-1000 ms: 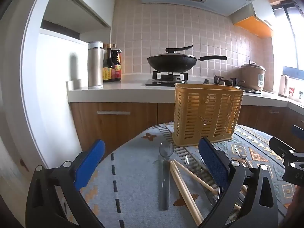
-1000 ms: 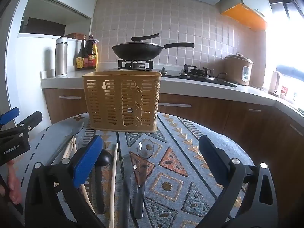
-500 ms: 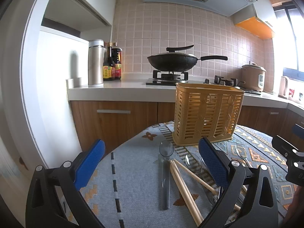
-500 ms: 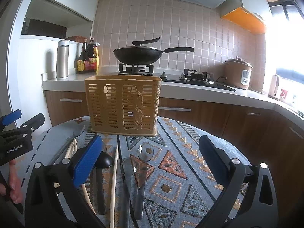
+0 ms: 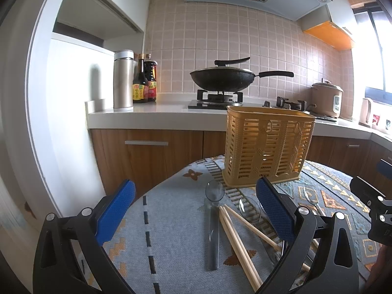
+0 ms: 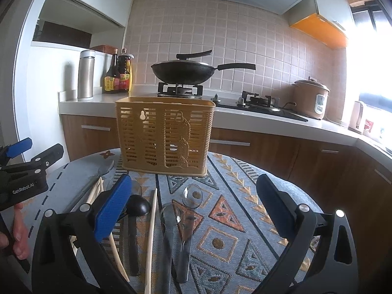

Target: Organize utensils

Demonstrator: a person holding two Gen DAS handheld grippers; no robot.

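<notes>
Right wrist: spoons [image 6: 182, 223] under spread gripper [image 6: 193, 210]

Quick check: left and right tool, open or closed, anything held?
Left tool: open, holding nothing, above the chopsticks and a clear spoon.
Right tool: open, holding nothing, above the spoons in front of the basket.
</notes>
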